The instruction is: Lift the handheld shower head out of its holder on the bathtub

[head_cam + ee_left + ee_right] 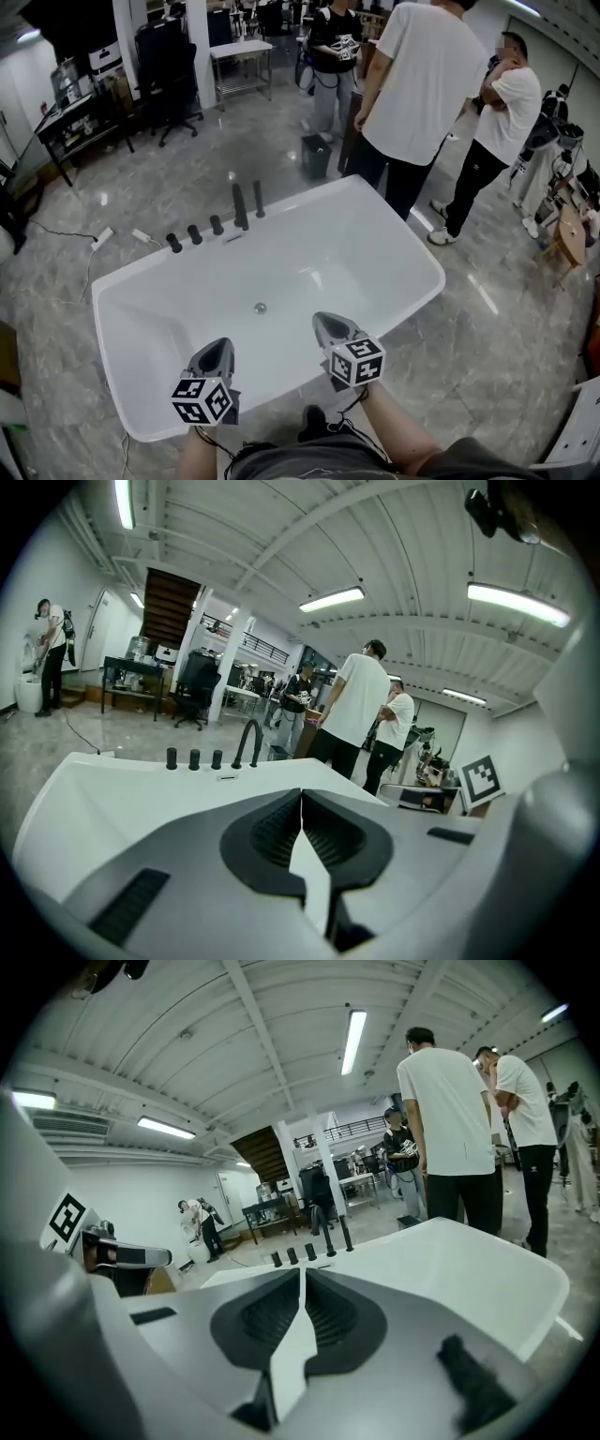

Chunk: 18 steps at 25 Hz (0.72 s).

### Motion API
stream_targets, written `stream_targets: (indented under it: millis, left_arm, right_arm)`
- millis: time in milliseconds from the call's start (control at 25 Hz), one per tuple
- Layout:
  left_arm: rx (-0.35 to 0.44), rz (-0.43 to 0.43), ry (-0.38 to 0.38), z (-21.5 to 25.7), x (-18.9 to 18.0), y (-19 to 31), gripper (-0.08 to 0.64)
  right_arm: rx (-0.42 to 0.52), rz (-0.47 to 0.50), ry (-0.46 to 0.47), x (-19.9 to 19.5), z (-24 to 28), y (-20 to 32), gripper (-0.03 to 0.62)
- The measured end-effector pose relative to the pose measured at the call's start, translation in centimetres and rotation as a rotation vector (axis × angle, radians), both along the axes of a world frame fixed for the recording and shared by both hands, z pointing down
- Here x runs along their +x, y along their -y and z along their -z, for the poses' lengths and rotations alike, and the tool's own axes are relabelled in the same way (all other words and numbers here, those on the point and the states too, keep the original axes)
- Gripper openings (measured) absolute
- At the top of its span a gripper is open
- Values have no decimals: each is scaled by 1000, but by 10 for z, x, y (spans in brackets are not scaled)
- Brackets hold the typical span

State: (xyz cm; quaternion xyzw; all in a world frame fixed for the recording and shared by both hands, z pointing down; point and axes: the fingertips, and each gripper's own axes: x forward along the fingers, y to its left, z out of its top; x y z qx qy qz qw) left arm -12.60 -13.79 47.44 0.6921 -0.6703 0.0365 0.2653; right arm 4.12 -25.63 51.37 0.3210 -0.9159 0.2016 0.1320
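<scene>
A white bathtub (394, 234) lies across the head view, its near rim just under my two grippers. On its far rim stand three black knobs (194, 234), a taller black spout (240, 206) and a slim black handheld shower head (259, 199) upright in its holder. My left gripper (217, 349) and right gripper (323, 322) hover side by side over the near rim, both shut with nothing in them, well short of the fixtures. The left gripper view shows its closed tips (301, 794) pointing toward the knobs (193, 758). The right gripper (302, 1271) also faces the fixtures (328, 1238).
Two people in white shirts (422, 84) (506, 112) stand just beyond the tub's far right corner, a third (333, 47) farther back. A small black bin (316, 155) sits behind the tub. A power strip and cable (103, 237) lie on the floor at left, near desks and chairs (169, 75).
</scene>
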Motion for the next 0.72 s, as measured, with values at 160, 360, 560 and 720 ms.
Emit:
stream_targets:
  millis: [160, 360, 560, 720]
  left_arm:
    - [-16, 39, -8, -4, 14, 20, 15]
    - [-19, 54, 2, -4, 4, 34, 15]
    - [-10, 31, -19, -9, -10, 51, 15]
    - [6, 20, -57, -14, -29, 59, 15]
  right_arm:
    - [-21, 53, -8, 8, -9, 25, 32]
    - [-37, 58, -19, -1, -16, 43, 32]
    - [-32, 25, -26, -14, -14, 56, 32]
    - [-17, 1, -44, -28, -9, 62, 32]
